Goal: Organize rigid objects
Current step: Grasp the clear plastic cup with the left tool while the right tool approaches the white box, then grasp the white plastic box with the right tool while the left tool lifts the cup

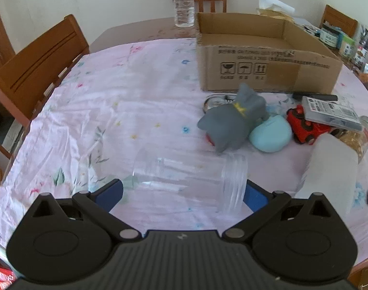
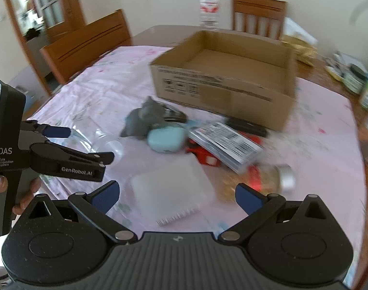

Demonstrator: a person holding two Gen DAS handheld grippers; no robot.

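**Clear jar between the left fingers, notebook before the right**

A clear plastic jar lay on its side on the pink floral tablecloth, its threaded mouth toward the right. The left gripper had its blue-padded fingers spread wide on either side of the jar, near both ends; whether they touched it could not be told. Just beyond the jar lay a grey toy animal, touching a pale blue rounded object. To their right sat a red toy car with a flat grey labelled case resting on top, and a glass jar of golden grains on its side. A white spiral notebook lay in front of the right gripper, whose fingers were also spread, holding nothing. Behind the cluster stood an open cardboard box, nothing visible inside it. A water bottle stood on the bare wooden table beyond, with wooden chairs around.
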